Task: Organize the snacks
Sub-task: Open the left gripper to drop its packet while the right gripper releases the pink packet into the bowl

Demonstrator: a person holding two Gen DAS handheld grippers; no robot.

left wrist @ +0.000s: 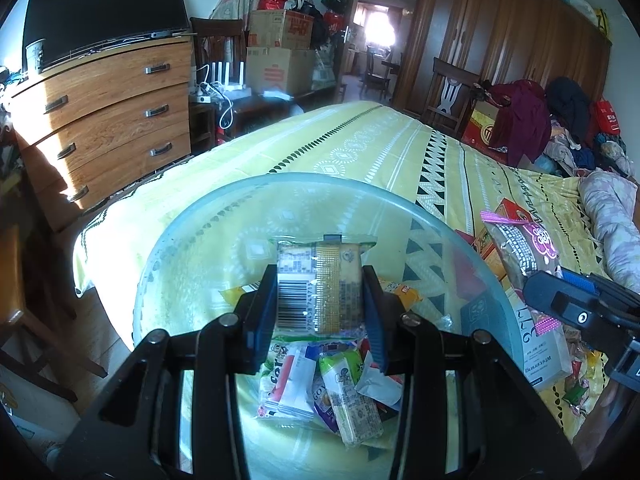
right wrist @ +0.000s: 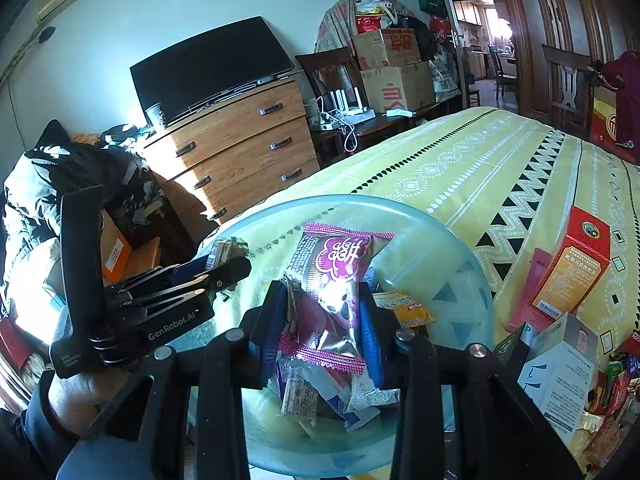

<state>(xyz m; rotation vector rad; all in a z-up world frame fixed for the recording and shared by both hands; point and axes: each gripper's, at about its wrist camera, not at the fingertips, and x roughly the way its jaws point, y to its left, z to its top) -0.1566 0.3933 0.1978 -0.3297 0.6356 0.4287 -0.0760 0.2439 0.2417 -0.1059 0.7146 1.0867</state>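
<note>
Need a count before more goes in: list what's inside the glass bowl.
The glass bowl holds a heap of wrapped snack packets. Lower ones are covered, so no exact count.

The left gripper (left wrist: 320, 300) is covering the sides of its cracker packet (left wrist: 320, 286) and part of the snack pile (left wrist: 340, 380) below; the glass bowl (left wrist: 180, 248) is running off the bottom edge, and the purple-trimmed packet (right wrist: 332, 292) is hiding wrappers whose print is blurring beyond reading
</note>
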